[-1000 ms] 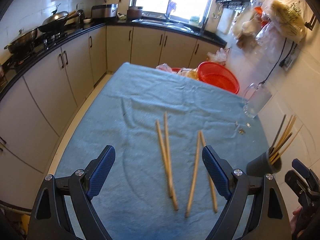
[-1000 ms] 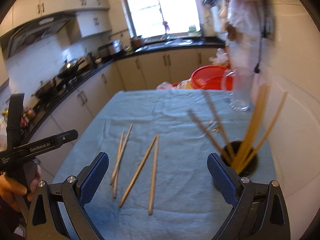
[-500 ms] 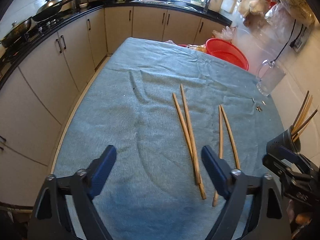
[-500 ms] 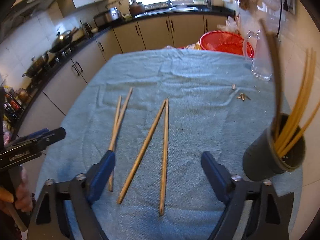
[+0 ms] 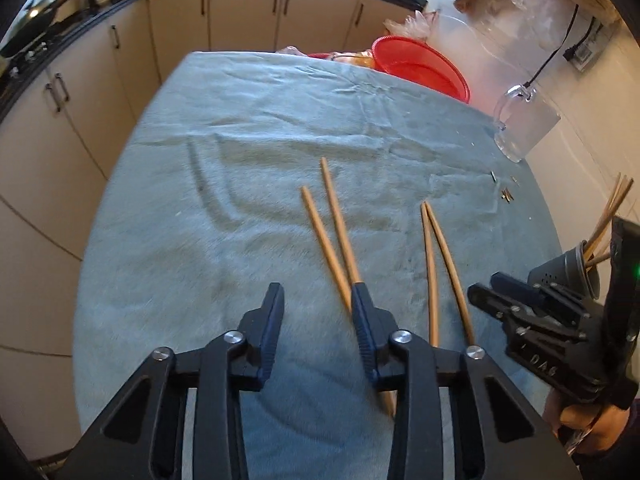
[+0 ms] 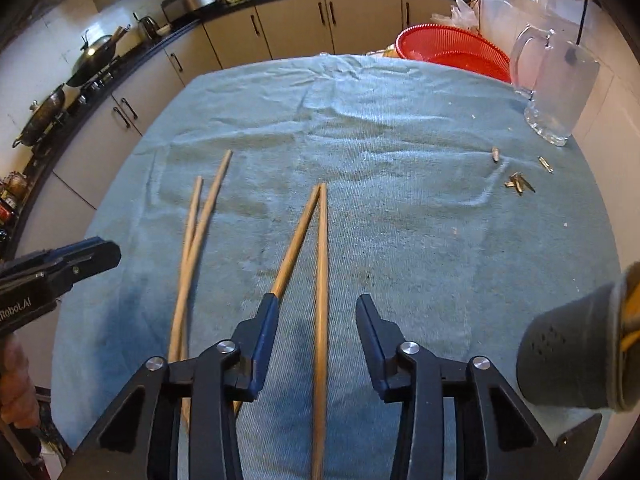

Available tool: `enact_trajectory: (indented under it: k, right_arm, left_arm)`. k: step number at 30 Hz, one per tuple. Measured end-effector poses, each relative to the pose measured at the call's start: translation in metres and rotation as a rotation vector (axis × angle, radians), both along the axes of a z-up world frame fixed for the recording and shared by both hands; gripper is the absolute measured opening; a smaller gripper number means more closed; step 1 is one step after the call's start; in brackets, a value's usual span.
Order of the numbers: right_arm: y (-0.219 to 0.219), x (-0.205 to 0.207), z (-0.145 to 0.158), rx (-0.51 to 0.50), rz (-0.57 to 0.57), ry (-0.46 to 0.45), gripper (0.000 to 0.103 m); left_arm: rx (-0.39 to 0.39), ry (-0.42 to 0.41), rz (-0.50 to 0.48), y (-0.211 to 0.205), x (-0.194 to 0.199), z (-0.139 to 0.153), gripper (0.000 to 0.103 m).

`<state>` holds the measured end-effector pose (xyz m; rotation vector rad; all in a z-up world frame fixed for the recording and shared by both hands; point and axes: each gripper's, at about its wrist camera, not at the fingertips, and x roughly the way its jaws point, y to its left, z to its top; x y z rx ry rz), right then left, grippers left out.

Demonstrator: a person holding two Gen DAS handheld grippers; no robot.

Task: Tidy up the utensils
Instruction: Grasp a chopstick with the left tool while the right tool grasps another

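Both claws down and half-closed over the chopsticks

My left claw (image 5: 318,294) and right claw (image 6: 316,306) have narrowed and dropped low since a moment ago, neither holding anything yet. My right one straddles one chopstick (image 6: 321,280) of the right pair; the left pair (image 5: 334,236) lies on the towel-covered bench (image 6: 400,128), the dark holder (image 6: 568,356) to my right.

Counts on the cloth-covered table (image 6: 400,240):
Four loose chopsticks (image 6: 322,280), one grey holder (image 6: 568,356) with more sticks (number unclear), one glass pitcher (image 6: 560,84), one red basket (image 6: 452,52), two grippers.
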<state>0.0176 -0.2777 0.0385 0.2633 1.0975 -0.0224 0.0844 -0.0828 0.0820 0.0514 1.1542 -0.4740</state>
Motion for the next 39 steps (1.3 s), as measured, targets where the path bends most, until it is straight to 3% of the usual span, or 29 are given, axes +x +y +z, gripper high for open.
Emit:
enact_trajectory:
  k: [6, 11, 25, 39]
  right_arm:
    - [-0.005, 0.01, -0.011, -0.001, -0.012, 0.037, 0.032]
    - [-0.009, 0.014, -0.019, 0.008, -0.022, 0.059, 0.018]
    - [-0.017, 0.017, -0.02, 0.047, -0.001, 0.062, 0.018]
    - [-0.001, 0.03, -0.025, 0.005, 0.042, 0.085, 0.018]
  left_arm:
    - [-0.009, 0.055, -0.066, -0.028, 0.025, -0.013, 0.021]
    - [0.011, 0.067, -0.097, -0.051, 0.037, -0.021, 0.018]
    - [0.119, 0.08, -0.078, -0.073, 0.057, -0.046, 0.015]
    - [0.112, 0.095, -0.082, -0.072, 0.066, -0.055, 0.015]
